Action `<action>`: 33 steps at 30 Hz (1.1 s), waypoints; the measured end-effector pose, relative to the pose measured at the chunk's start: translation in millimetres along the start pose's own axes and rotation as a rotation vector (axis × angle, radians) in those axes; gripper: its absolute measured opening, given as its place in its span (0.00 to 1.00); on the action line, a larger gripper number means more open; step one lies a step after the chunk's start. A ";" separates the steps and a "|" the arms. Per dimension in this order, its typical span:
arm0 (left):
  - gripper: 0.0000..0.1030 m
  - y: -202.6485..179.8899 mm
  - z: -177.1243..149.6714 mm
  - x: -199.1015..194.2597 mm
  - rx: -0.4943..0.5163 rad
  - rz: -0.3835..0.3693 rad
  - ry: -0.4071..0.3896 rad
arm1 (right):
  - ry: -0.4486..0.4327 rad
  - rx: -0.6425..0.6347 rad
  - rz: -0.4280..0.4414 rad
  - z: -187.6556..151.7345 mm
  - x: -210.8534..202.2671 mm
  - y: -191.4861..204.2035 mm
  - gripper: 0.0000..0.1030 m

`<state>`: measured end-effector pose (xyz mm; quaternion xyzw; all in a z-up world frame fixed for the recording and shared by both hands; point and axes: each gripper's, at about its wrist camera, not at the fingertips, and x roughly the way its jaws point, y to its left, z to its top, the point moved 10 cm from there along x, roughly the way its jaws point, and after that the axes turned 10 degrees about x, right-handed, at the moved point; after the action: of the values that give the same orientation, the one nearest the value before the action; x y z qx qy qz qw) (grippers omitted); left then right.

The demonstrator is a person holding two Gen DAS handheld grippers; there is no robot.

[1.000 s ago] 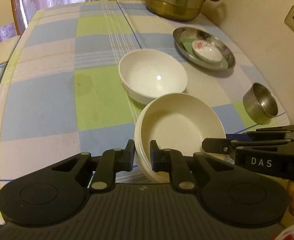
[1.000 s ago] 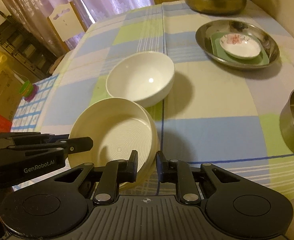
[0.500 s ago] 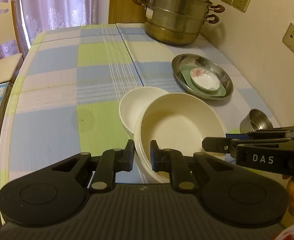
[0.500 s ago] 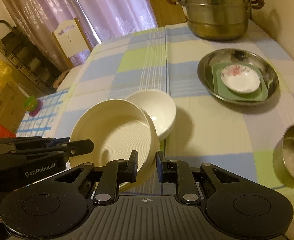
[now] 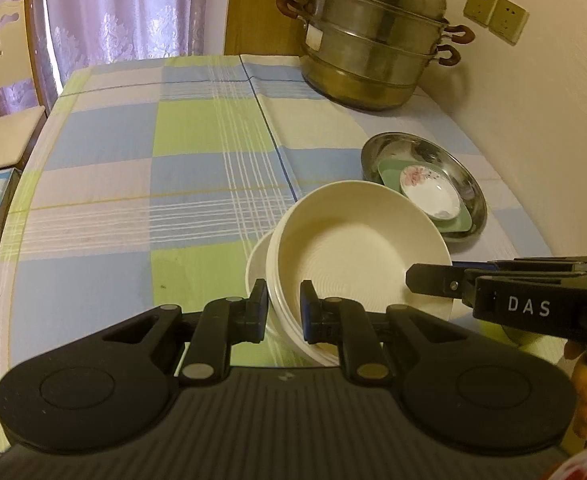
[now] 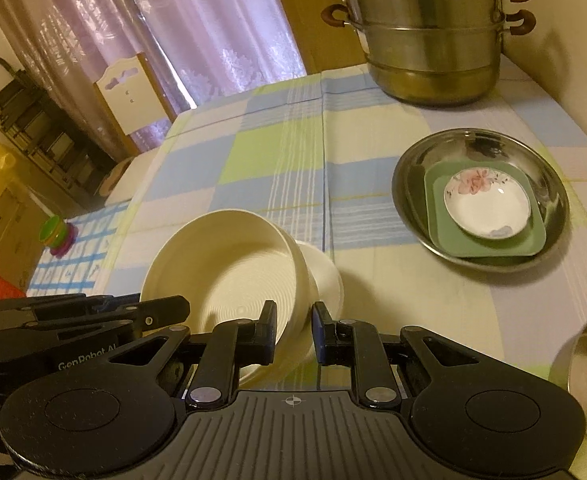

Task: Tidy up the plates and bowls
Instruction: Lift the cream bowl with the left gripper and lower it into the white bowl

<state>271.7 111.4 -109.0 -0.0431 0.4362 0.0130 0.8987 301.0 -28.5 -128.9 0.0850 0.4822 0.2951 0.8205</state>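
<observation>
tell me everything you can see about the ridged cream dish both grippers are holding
The ridged cream dish is round, shallow and straight-walled, matte like ceramic or melamine, with fine concentric rings inside. It looks empty. It is tilted and held in front of a smooth white bowl, hiding most of it. The left gripper clamps its near rim, the right gripper another rim section, fingers inside and outside the wall.

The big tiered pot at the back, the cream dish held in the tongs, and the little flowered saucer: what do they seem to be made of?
Tiered pot: polished metal, probably stainless steel, given its mirror-like glints; the handles look brown, perhaps wood or plastic.
Cream dish: matte, with fine concentric ridges inside; ceramic or plastic, hard to tell.
Flowered saucer: glossy white with a printed pink bloom, likely glazed porcelain.
</observation>
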 end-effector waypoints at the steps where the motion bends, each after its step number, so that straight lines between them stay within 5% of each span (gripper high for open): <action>1: 0.14 1.0 1.4 2.5 -0.004 -0.002 0.003 | 0.003 0.004 -0.001 1.9 1.6 -1.1 0.19; 33: 0.14 15.0 -1.6 52.4 -0.059 -0.007 0.102 | 0.109 0.073 -0.034 4.7 53.4 -24.0 0.19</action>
<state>301.9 125.5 -152.2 -0.0719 0.4806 0.0204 0.8738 333.8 -17.1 -176.2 0.0907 0.5380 0.2676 0.7942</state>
